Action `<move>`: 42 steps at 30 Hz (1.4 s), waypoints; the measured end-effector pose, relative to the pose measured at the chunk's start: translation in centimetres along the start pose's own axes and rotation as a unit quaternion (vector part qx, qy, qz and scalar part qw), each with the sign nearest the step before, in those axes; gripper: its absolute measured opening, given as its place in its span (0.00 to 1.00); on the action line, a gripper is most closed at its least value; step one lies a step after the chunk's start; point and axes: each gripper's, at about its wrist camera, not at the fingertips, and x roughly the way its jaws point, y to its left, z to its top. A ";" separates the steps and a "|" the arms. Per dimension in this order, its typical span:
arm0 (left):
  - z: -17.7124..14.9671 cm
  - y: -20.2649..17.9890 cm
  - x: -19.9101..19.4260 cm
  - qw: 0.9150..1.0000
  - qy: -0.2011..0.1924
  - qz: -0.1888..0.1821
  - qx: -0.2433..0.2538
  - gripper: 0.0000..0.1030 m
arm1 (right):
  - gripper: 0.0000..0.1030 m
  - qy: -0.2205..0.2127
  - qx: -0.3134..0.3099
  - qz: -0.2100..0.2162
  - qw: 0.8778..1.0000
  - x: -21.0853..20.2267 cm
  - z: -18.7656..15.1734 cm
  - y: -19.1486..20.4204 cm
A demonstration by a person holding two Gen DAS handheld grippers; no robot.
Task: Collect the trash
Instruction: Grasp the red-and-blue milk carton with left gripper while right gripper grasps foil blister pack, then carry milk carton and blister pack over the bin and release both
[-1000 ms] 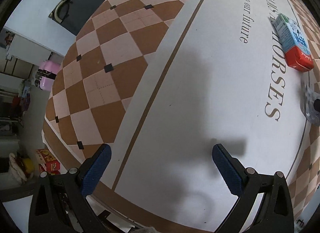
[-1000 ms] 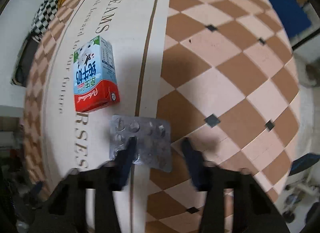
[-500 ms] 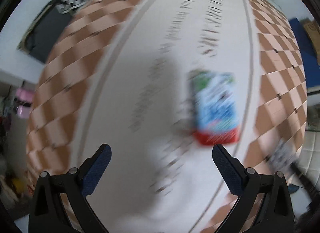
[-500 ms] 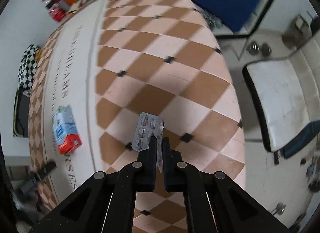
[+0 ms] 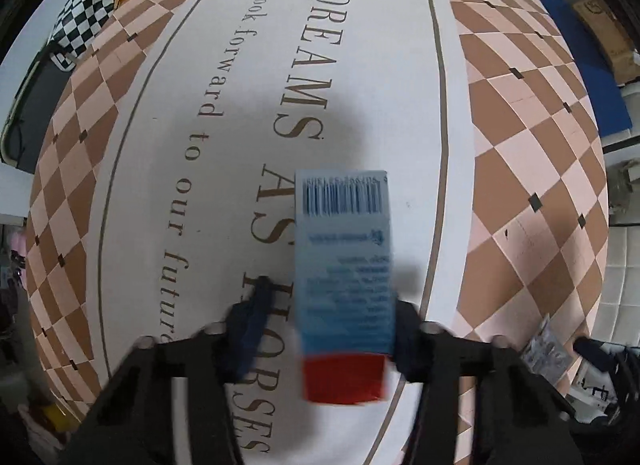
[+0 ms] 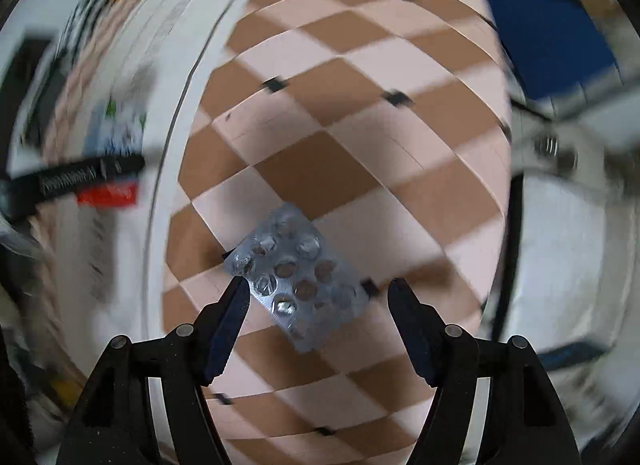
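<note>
Tablecloth (image 5: 360,65) lettering "TAKE DREAMS AS HORSES"; barcoded carton (image 5: 344,265).

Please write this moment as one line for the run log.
left gripper: jaws just closing around milk carton, not yet clamped | right gripper: jaws just opening, blister pack between them, unclamped

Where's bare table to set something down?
Free: the white lettered band between the checkered bag and the carton; the brown-and-pink checks right of the band's border line. Crowded: the near right, around the carton and blister pack.
</note>
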 end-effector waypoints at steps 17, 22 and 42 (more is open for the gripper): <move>-10.4 2.9 -4.8 0.999 -0.040 0.023 0.000 0.28 | 0.11 -0.008 -0.049 0.003 0.999 0.6 -1.1 3.3; -11.8 3.5 -7.0 0.998 -0.061 0.023 0.000 0.28 | 0.09 -0.029 0.001 0.040 0.999 -0.8 -2.5 2.5; -20.1 5.5 -14.5 0.988 -0.141 -0.043 0.046 0.28 | 0.09 -0.144 0.125 0.090 0.977 -11.8 -16.4 6.7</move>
